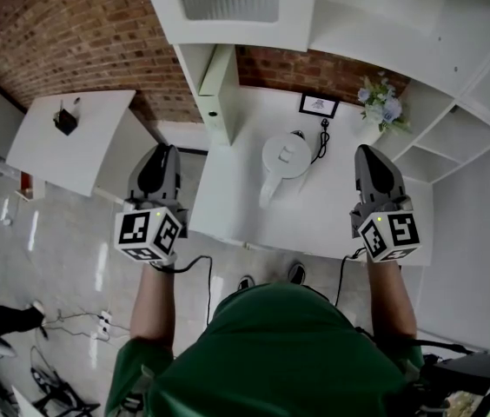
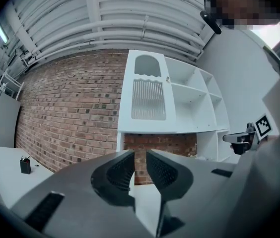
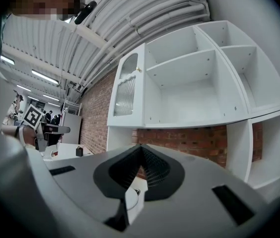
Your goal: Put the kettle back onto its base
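Observation:
A white kettle [image 1: 285, 156] stands on the white counter [image 1: 314, 220], its handle pointing toward the counter's front edge. A black cord [image 1: 323, 139] runs from its right side to the brick wall. I cannot tell its base apart from it. My left gripper [image 1: 167, 149] is held level left of the counter's front corner, its jaws [image 2: 139, 155] shut with nothing between them. My right gripper [image 1: 365, 149] hovers over the counter to the right of the kettle, also shut [image 3: 140, 148] and empty. Neither gripper touches the kettle.
A small framed picture [image 1: 318, 105] and a vase of flowers [image 1: 380, 104] stand at the back of the counter. A white shelf unit [image 1: 228, 7] hangs above it. A white table [image 1: 80, 150] at the left carries a small dark holder [image 1: 65, 120].

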The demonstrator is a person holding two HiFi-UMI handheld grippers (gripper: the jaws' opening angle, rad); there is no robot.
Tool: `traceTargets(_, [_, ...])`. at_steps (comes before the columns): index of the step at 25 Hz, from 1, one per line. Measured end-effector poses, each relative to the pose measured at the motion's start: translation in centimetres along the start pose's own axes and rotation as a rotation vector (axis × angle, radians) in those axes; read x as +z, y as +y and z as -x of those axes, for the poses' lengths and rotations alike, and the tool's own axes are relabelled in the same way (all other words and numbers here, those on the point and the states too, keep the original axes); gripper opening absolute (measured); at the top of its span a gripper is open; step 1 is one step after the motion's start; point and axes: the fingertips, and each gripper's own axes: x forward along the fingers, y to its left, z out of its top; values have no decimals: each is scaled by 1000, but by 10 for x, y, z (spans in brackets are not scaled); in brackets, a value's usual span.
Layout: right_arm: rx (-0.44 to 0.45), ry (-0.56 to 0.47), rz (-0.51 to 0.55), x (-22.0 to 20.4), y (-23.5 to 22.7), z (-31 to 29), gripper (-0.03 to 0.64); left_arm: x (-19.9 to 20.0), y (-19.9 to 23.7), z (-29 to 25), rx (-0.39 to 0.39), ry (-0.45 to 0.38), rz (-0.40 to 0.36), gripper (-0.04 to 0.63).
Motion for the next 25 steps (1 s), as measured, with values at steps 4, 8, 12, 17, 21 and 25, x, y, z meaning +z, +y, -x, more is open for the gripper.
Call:
traceTargets(4, [8,-7,-3,2,-3,0,12,0,-4,-4,3,3,-3,86])
traceTargets(8, [13,-12,-1,4,-6,-1,12,0,-8,-7,-1,7,-3,86])
traceTargets(12, [14,-10,-3,2,-10,-1,12,-3,-12,-10,-4,13,-2,86])
traceTargets(17, [17,-8,-2,1,-14,0,12,-6,-15,-12,-5,18,0,86])
traceTargets(21, [26,-4,1,-1,-15,0,12,-7,-16,-13,-2,19,1,86])
traceTargets(25, [32,-4,-5,-2,-18,2,12,-8,-20,-13,2,21,0,86])
